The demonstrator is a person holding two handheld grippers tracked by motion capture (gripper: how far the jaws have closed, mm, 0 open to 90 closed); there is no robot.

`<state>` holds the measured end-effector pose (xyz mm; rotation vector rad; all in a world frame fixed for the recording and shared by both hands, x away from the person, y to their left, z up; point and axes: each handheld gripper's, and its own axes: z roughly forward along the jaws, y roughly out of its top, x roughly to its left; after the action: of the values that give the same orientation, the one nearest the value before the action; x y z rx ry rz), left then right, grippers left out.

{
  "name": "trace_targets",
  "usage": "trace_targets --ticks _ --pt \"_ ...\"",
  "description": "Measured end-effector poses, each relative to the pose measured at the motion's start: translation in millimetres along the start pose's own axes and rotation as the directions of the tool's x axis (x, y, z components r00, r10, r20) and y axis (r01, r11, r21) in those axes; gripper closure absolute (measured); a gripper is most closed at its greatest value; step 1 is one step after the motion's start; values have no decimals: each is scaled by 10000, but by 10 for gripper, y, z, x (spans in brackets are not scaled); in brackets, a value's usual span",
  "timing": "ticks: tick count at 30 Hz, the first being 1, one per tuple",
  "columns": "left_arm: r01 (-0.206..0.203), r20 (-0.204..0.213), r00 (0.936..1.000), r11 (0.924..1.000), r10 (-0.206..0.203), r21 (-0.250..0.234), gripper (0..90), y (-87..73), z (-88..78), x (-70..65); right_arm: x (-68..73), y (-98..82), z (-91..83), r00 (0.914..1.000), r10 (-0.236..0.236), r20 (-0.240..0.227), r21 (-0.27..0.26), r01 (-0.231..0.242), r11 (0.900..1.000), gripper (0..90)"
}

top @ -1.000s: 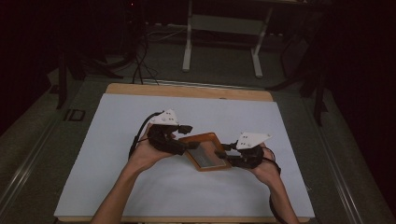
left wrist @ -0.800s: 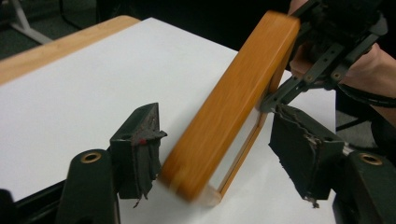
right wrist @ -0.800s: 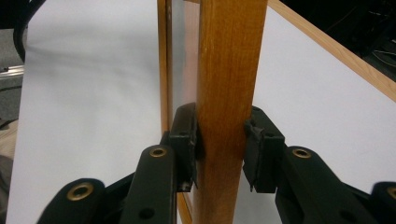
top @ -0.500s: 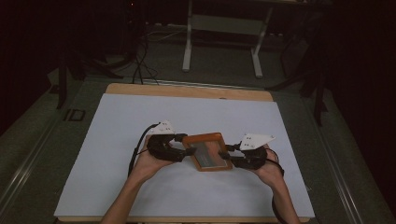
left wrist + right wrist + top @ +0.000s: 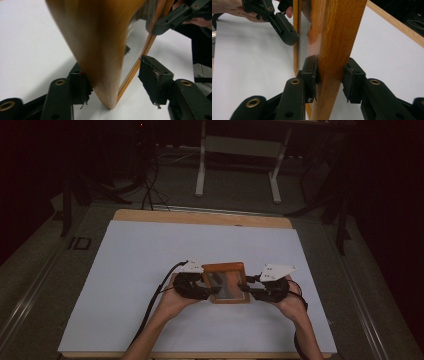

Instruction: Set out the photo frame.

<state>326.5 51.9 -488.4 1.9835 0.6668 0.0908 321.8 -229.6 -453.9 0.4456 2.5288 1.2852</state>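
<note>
High view came first: a wooden picture frame with a glass pane lay on the white sheet that covered the table, directly between the two grippers. The left gripper came at the frame's left edge and the right gripper at its right edge, each tool carried in a hand from the near side. From this height the jaws on both sides reached onto the frame's side rails, though how tightly they sat could not be read.

Left gripper view looked along that tool's own jaws. The frame's wooden rail stood between them, blurred and close to the lens, its lower corner resting on the white sheet just ahead of the jaws. The left pad lay against the wood, while the right pad stood just off the thin edge of the frame, a sliver of white sheet showing between them. These jaws had just been closing with the rail between them, and they were not yet pressed on it from both sides. Beyond the frame the other gripper held the far rail.

Right gripper view showed the opposite rail upright between its jaws, with both pads pressed against the wood, pinching it. Past the pane, the left gripper and fingers of the person's hand appeared at the far edge.
</note>
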Motion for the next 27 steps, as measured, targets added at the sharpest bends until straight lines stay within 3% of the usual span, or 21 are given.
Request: trace_targets --ticks 4,10,13,21,27 --pt "-115 -121 9999 9999 115 -9 498 8 7 -16 -12 -20 -11 10000 18 -2 104 -18 9999 659" --pt "-791 -170 9967 9969 792 48 593 5 -12 -69 -48 -54 -27 9999 95 -85 370 -91 9993 640" --pt "-1232 -210 9921 9923 1234 109 634 8 -16 -112 -79 -84 -26 9996 229 -141 480 -222 9986 625" --pt "-1304 -353 9908 9914 1306 71 642 14 -35 -122 -115 -127 -6 9981 515 -351 414 -501 9979 625" --pt "-1077 -411 9934 9939 1068 -223 640 10 -185 -100 -102 -67 45 9961 645 -598 151 -637 9979 627"
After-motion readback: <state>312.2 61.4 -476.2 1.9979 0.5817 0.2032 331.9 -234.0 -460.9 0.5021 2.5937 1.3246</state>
